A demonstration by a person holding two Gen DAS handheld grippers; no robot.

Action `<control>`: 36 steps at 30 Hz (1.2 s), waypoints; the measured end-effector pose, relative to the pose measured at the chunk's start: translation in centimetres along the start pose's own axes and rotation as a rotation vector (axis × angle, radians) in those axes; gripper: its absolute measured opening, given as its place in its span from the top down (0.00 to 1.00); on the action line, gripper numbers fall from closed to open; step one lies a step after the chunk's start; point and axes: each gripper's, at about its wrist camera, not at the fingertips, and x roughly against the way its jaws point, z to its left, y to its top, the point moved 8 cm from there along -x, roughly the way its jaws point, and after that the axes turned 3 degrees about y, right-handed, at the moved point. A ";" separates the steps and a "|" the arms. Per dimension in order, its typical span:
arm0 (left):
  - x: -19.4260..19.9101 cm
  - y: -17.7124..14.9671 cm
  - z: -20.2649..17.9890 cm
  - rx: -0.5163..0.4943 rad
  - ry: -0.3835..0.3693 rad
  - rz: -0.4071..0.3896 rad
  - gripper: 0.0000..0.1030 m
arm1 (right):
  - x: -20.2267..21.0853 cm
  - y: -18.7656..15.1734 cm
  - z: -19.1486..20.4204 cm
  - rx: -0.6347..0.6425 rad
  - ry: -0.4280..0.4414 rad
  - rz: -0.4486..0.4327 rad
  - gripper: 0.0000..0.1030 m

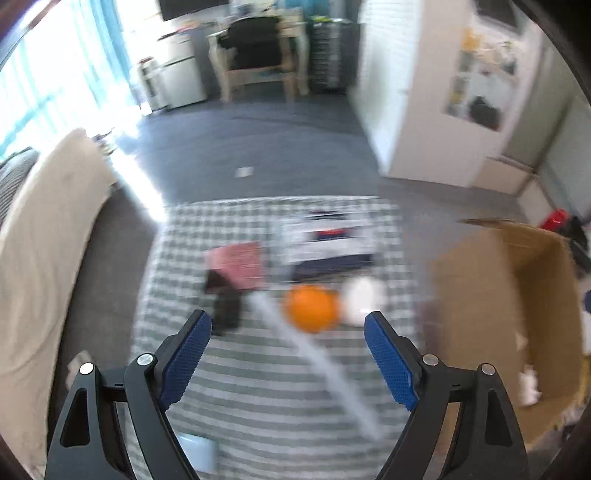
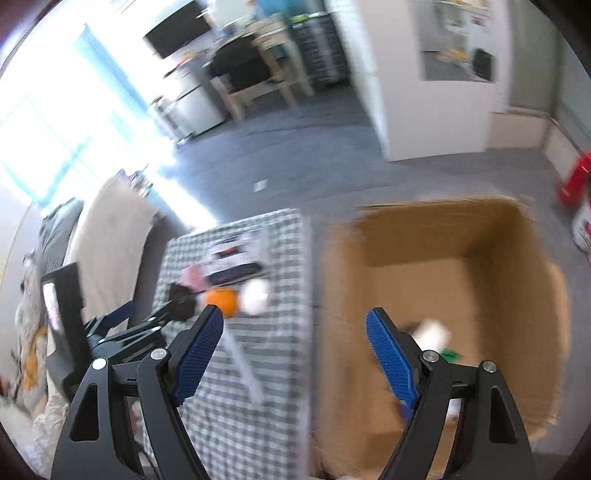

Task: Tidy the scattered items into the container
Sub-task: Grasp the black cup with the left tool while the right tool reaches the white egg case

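the left gripper (image 1: 288,325) hangs wide open and empty, the orange ball (image 1: 312,308) just ahead between its fingers, a likely next pick. the right gripper (image 2: 294,321), also spread and empty, hovers over the cardboard box (image 2: 517,258), to its right of the checked cloth (image 2: 258,424).

Probably home: bed (image 1: 33,236), desk (image 1: 258,29).

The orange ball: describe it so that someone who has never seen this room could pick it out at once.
Find the green-and-white checked cloth spread on the floor, left of the open cardboard box. Near the cloth's box-side edge lies the orange ball, between a black item and a white rounded thing, with a long white stick passing beside it. It is the only bright orange round thing there.
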 end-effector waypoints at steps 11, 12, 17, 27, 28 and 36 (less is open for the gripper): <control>-7.6 -1.3 5.8 0.019 -0.028 0.070 0.15 | -16.2 -2.0 6.6 0.058 -0.037 0.173 0.23; -7.9 -1.4 5.8 0.012 -0.035 0.071 0.15 | -17.3 -2.4 6.6 0.060 -0.050 0.189 0.23; -10.3 -1.8 4.8 -0.021 -0.079 0.087 0.15 | -21.2 -3.8 5.8 0.068 -0.097 0.254 0.23; -14.0 -2.8 4.7 -0.021 -0.099 0.131 0.15 | -24.5 -3.7 6.2 0.054 -0.064 0.254 0.00; -14.0 -2.8 4.7 -0.021 -0.101 0.129 0.15 | -24.9 -3.8 6.2 0.042 -0.050 0.262 0.00; -13.2 -3.0 4.7 -0.030 -0.123 0.109 0.37 | -25.3 -4.1 5.6 0.014 -0.029 0.263 0.02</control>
